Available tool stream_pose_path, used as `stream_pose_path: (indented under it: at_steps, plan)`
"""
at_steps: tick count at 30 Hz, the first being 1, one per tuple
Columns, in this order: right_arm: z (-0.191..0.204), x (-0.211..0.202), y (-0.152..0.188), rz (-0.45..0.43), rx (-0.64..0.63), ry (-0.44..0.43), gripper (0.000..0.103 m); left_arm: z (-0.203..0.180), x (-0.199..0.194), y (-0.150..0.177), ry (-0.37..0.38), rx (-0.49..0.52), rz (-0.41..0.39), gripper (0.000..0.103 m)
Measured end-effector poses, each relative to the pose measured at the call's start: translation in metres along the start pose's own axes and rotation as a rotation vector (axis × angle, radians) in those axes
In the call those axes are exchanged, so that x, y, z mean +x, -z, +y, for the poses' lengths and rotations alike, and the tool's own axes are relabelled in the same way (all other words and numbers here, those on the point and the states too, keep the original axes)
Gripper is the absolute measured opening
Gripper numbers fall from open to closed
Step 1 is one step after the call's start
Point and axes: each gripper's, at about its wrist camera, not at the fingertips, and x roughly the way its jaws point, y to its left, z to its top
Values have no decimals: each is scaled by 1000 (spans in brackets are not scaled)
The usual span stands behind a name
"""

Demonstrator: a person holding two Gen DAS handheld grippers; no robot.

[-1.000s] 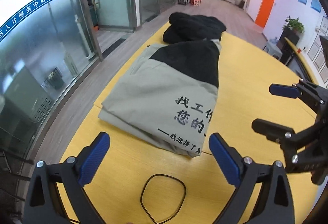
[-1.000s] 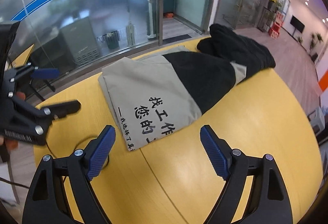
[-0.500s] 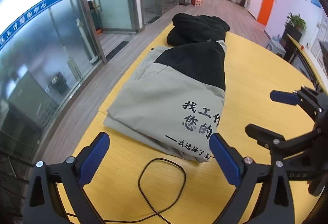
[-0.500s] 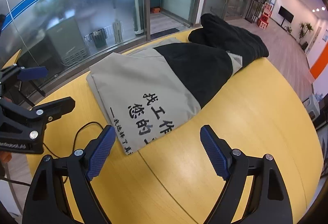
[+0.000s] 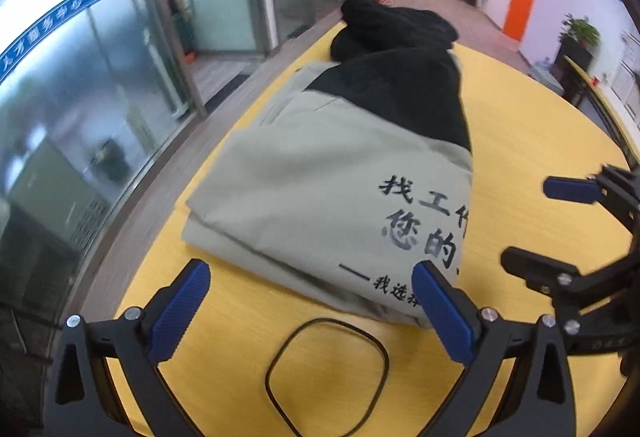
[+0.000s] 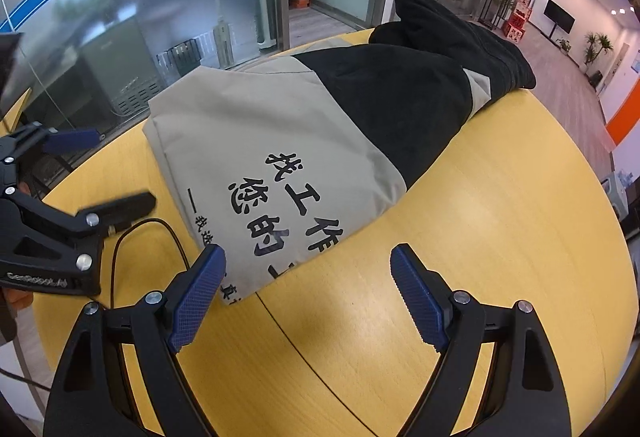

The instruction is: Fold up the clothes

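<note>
While both tongs hang open and empty over the table [image 6: 500, 221], the jacket [image 6: 280, 141] lies half-folded at twelve o'clock; the left gripper [image 5: 312, 311] and right gripper [image 6: 308, 293] seem to approach its near hem. Next, I judge, each must pinch one hem corner; the cable [image 5: 326, 369] at six o'clock could snag.
</note>
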Motion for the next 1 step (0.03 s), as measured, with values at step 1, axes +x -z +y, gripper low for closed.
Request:
stream_pose_path:
  at_steps: [1]
  plan:
    - [0,2,0,1,0,2,85,-1,2,-1,20,1,12,103]
